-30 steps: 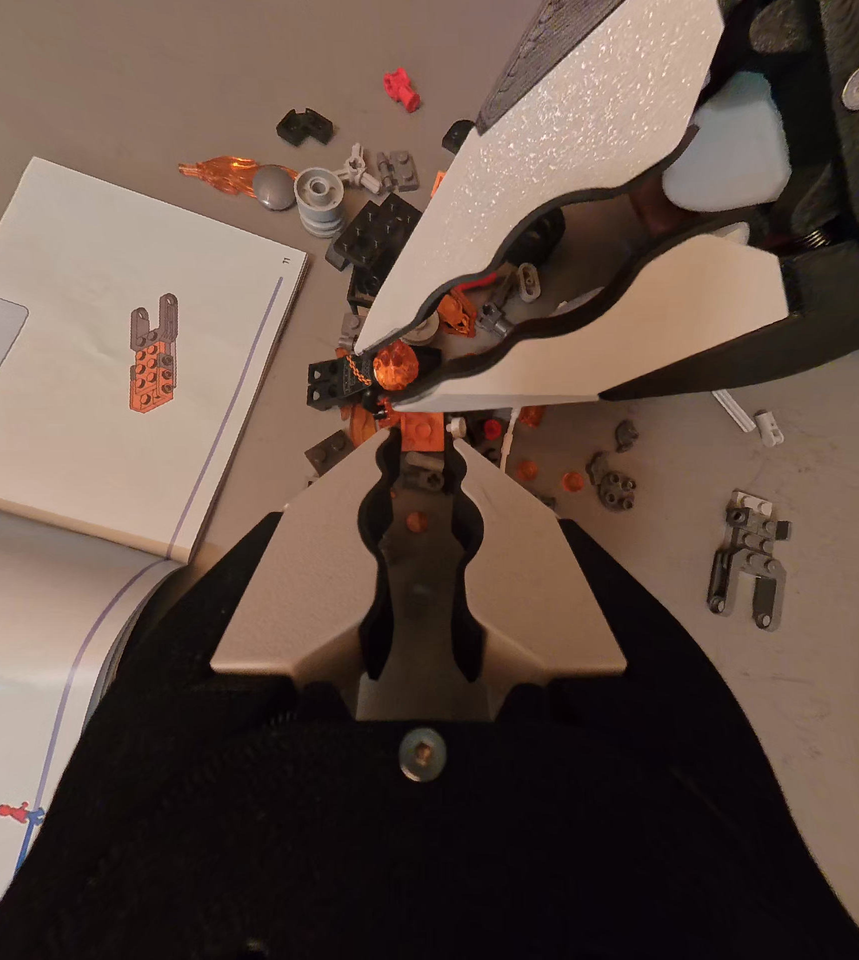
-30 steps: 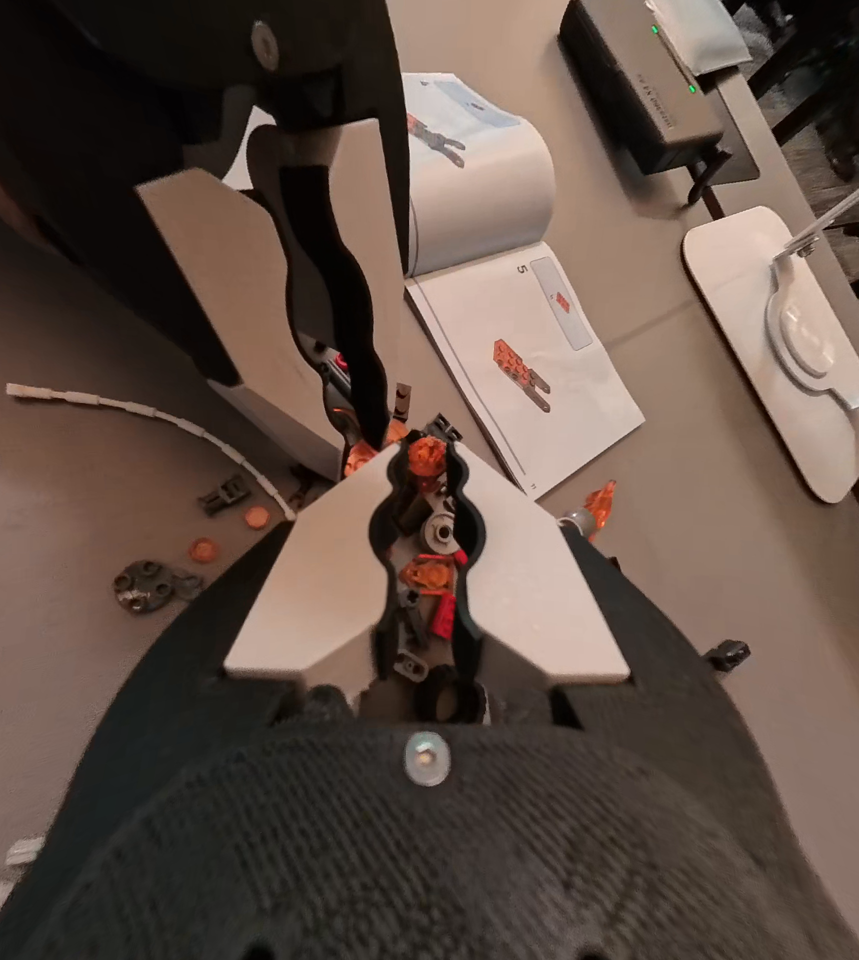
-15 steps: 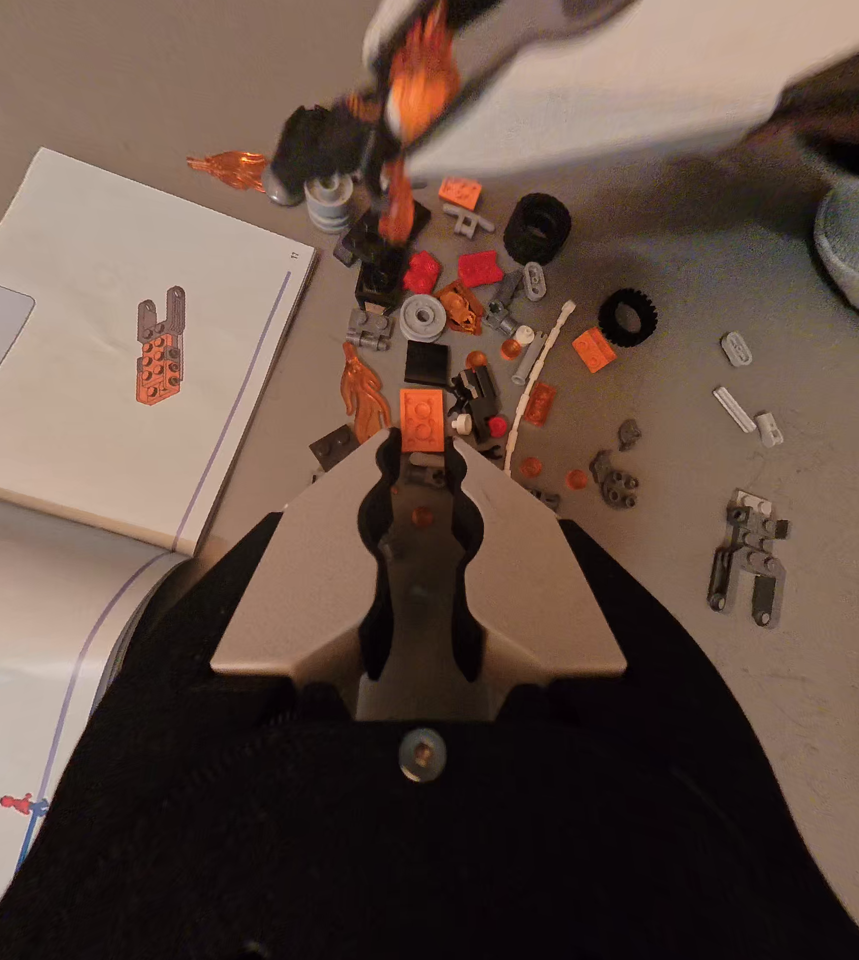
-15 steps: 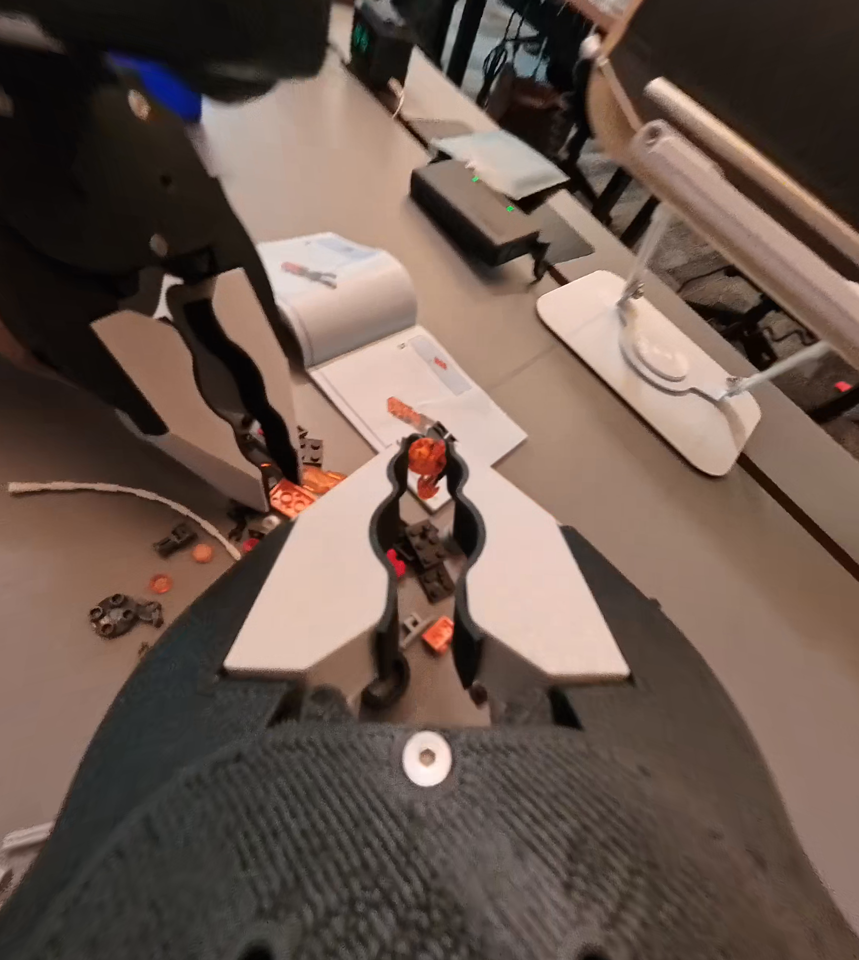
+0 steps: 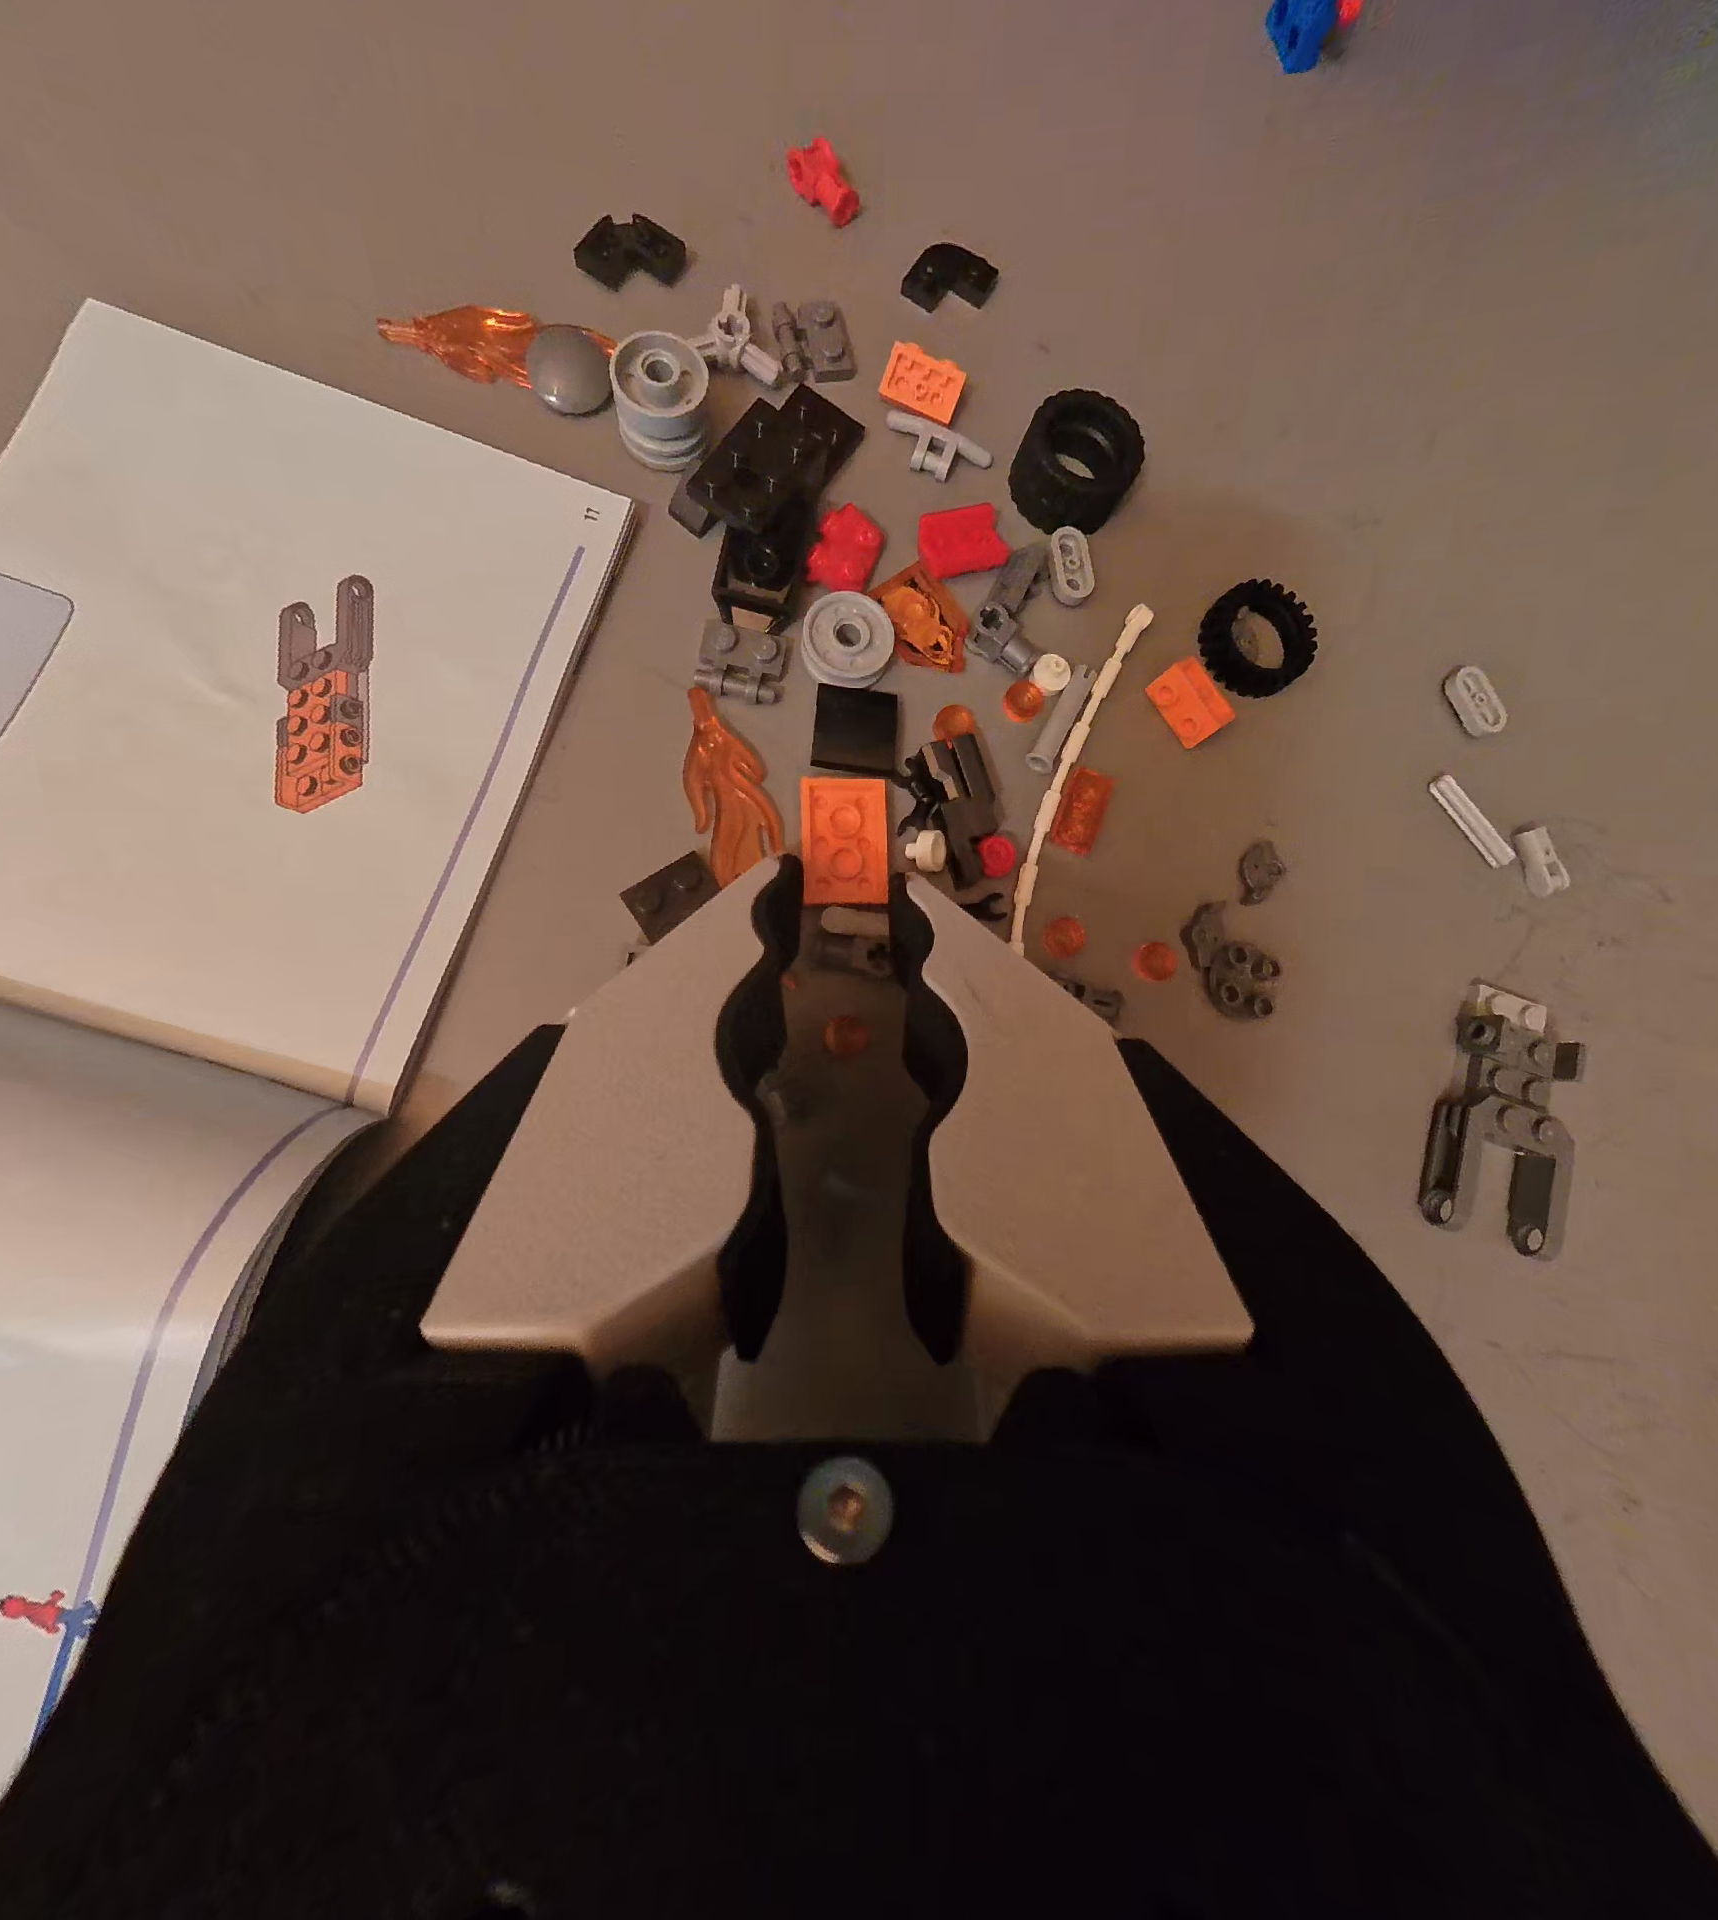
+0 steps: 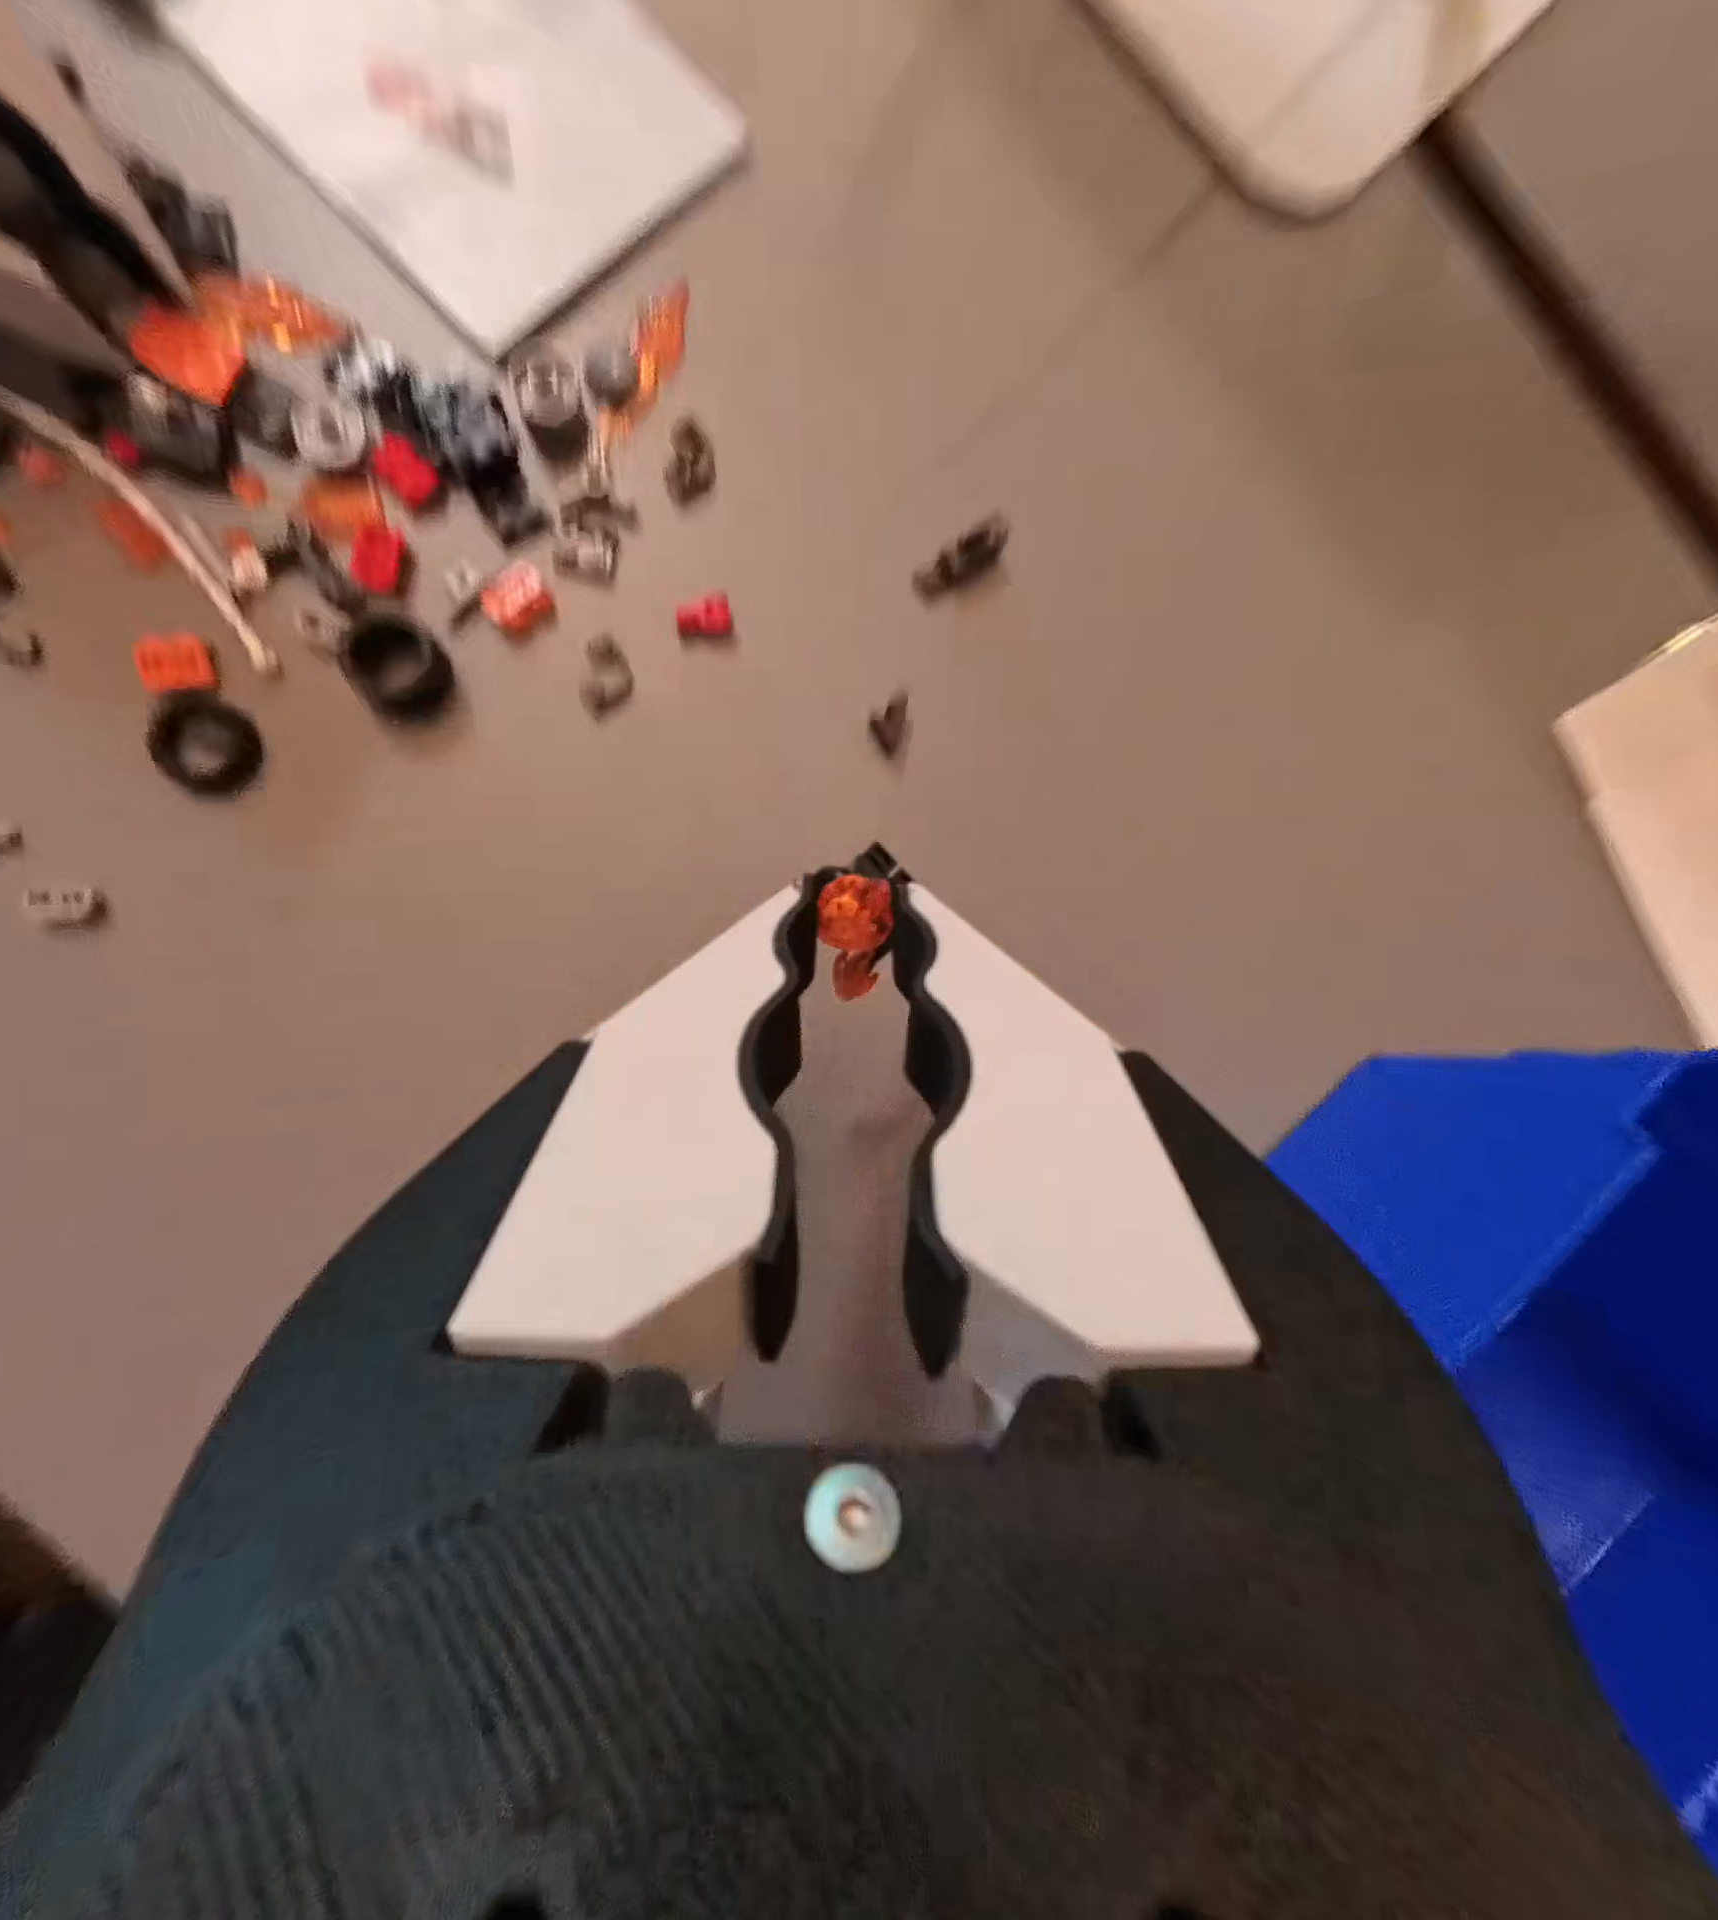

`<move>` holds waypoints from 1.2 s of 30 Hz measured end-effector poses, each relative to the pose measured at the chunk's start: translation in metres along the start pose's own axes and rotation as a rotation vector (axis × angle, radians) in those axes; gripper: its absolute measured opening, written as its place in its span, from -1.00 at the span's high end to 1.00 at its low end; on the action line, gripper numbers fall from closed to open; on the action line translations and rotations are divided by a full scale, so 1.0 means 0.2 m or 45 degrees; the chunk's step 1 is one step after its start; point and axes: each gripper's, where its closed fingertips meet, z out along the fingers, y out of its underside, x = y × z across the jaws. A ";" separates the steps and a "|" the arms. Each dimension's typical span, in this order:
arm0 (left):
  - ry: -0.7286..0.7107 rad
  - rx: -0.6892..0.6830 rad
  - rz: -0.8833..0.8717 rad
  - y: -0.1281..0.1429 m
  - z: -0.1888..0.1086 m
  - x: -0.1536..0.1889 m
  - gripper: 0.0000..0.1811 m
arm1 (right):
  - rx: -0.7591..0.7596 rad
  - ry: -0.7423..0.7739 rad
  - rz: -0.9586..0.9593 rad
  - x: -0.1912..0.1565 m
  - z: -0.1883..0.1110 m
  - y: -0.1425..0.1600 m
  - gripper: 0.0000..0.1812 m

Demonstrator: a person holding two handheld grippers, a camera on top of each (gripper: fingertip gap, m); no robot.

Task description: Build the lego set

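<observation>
two black tyres (image 5: 1076, 461), two red bricks (image 5: 959, 540) and two clear orange flame pieces (image 5: 725, 790) lie in the loose lego pile (image 5: 896, 623) beside one open instruction booklet (image 5: 242, 686). the left gripper (image 5: 842, 883) pinches an orange plate (image 5: 842, 840) at its tips. the right gripper (image 6: 857, 891), jaws narrowly apart, pinches a clear orange round piece (image 6: 850, 912) above the table (image 6: 1146, 623).
</observation>
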 end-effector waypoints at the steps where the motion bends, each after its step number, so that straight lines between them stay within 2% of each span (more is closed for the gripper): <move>1: 0.002 0.001 -0.001 0.00 0.00 0.00 0.83 | -0.089 -0.056 0.014 0.00 0.01 0.06 0.86; 6: 0.006 0.004 -0.003 0.00 0.00 0.00 0.83 | -0.416 -0.301 0.113 -0.02 0.08 0.26 0.86; 12: 0.006 0.004 -0.001 0.00 0.00 0.00 0.83 | -0.642 -0.402 0.140 -0.01 0.12 0.35 0.86; 17: -0.003 -0.001 0.010 0.00 0.00 0.00 0.83 | -0.667 -0.458 0.191 -0.01 0.14 0.34 0.86; 36: 0.001 0.005 0.008 0.00 0.00 0.00 0.83 | -0.652 -0.425 0.157 0.03 0.13 0.34 0.76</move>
